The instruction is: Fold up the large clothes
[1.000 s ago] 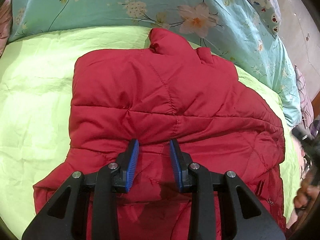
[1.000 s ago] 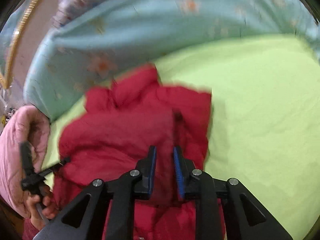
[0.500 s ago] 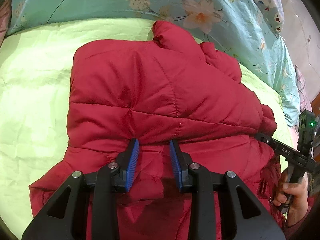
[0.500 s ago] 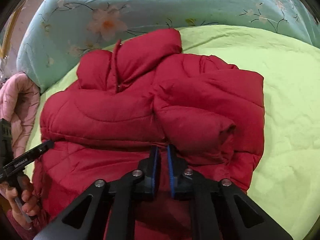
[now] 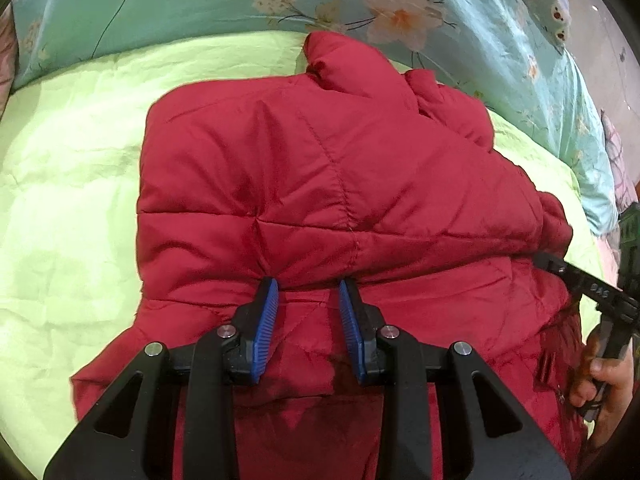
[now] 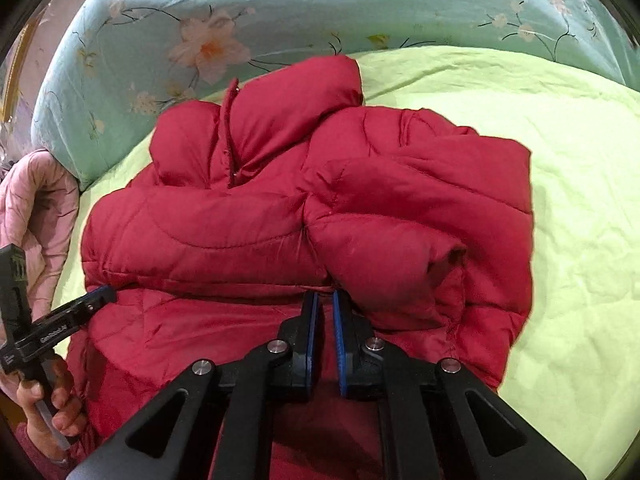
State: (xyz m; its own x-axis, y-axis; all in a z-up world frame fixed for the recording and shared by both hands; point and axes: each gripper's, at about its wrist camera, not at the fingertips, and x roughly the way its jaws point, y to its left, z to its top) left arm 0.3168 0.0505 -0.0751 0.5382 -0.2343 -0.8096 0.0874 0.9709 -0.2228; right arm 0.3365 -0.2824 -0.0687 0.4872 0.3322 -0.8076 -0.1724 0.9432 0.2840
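Left wrist view: the red padded jacket [image 5: 328, 184] lies on the green sheet [image 5: 68, 184], collar toward the floral quilt [image 5: 240, 0], hem toward the camera, so its long axis runs straight ahead of the tool. The left gripper [image 5: 308, 304] stands partly open, its blue pads [image 5: 267, 320] either side of a low ridge of fabric at the edge of the folded-over upper layer; whether they pinch it cannot be told. The right-hand tool [image 5: 588, 288] enters at the same fold line, at the jacket's right edge.

Right wrist view: the right gripper [image 6: 325, 312] is all but closed (a thin gap remains), its tips at the fold edge beside the folded sleeve's cuff [image 6: 448, 260]; a grip on cloth is not confirmed. The left-hand tool [image 6: 72, 312] touches the opposite edge. Both tools are equally near; the bulging sleeve is the likely obstruction. A pink garment [image 6: 36, 208] lies clear.
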